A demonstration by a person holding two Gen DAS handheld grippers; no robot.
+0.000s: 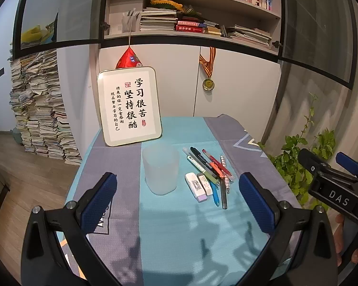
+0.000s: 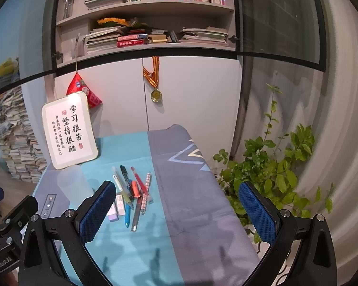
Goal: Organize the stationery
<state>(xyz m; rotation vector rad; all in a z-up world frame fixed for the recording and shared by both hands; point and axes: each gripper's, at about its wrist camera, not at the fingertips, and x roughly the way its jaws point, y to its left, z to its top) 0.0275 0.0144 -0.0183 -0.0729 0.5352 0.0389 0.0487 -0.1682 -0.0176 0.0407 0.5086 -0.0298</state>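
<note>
Both the left tool [image 1: 177, 199] and the right tool [image 2: 176, 211] are spread and empty above the table [image 1: 179, 233], where the pens [image 1: 208, 166] and erasers [image 1: 198, 186] lie near its middle, just beside the frosted cup [image 1: 160, 169].

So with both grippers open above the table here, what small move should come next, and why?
Probably lower the right gripper onto the pile of pens. Both grippers hold nothing, the frosted cup stands upright and looks empty, and the pens and erasers lie loose just to its right, nearer that gripper than the left gripper.
</note>
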